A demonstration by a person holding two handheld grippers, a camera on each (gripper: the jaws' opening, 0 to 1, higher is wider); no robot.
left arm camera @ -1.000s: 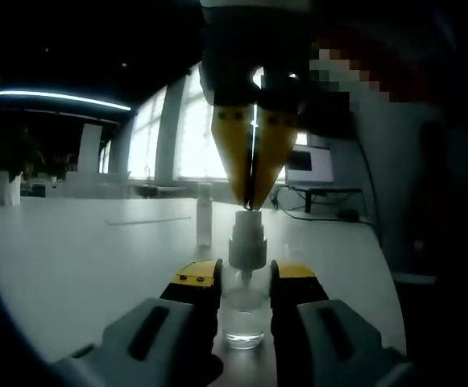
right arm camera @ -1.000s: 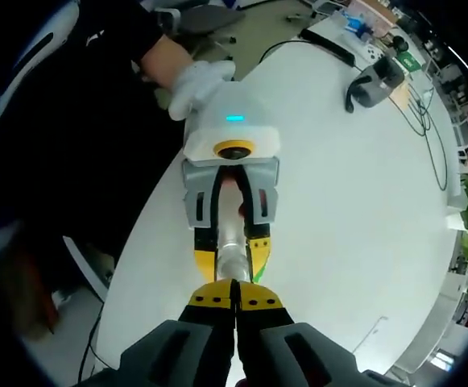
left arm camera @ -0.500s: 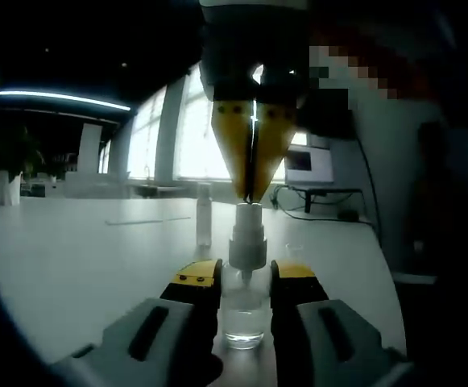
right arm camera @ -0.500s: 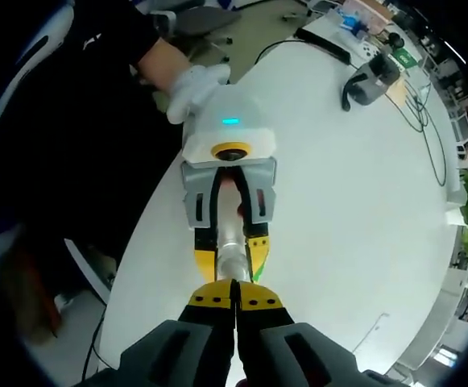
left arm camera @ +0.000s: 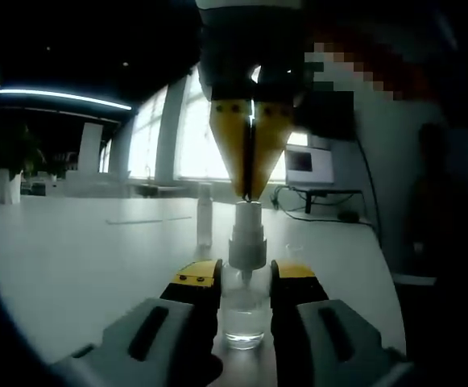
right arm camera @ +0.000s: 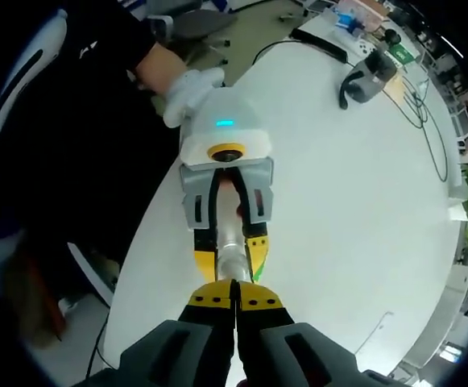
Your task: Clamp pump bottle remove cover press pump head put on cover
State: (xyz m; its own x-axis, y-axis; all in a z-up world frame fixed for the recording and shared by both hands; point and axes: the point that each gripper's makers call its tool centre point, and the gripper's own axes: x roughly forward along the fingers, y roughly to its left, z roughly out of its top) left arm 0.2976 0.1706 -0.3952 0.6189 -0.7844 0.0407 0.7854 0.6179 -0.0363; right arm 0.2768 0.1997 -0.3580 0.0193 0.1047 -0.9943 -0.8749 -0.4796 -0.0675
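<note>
Pump bottle [left arm camera: 242, 310]: one, standing upright on the white table [left arm camera: 80, 258], clamped between the two yellow-tipped jaws of the left gripper [left arm camera: 244, 282], which grasps its clear body below the collar. Body transparent, a little clear liquid at the base; grey ribbed collar and pale pump head [left arm camera: 246, 216] above, uncovered.

Right gripper [left arm camera: 248, 192]: one, descending from above in the left gripper view, jaws pressed together with no gap, their joined tips touching the top of the pump head. In the right gripper view the same closed tips [right arm camera: 234, 292] sit directly over the bottle's top [right arm camera: 232, 260], the left gripper [right arm camera: 227, 242] seen beyond, clasping the bottle from the far side, a white-gloved hand [right arm camera: 187, 90] behind it.

Other items: one slim tube-like object [left arm camera: 205, 216] upright on the table beyond the bottle, possibly the cover, too dim to confirm; one monitor [left arm camera: 309, 165] at far right; cables [right arm camera: 432, 121] and a grey device [right arm camera: 369, 79] on the far table end.
</note>
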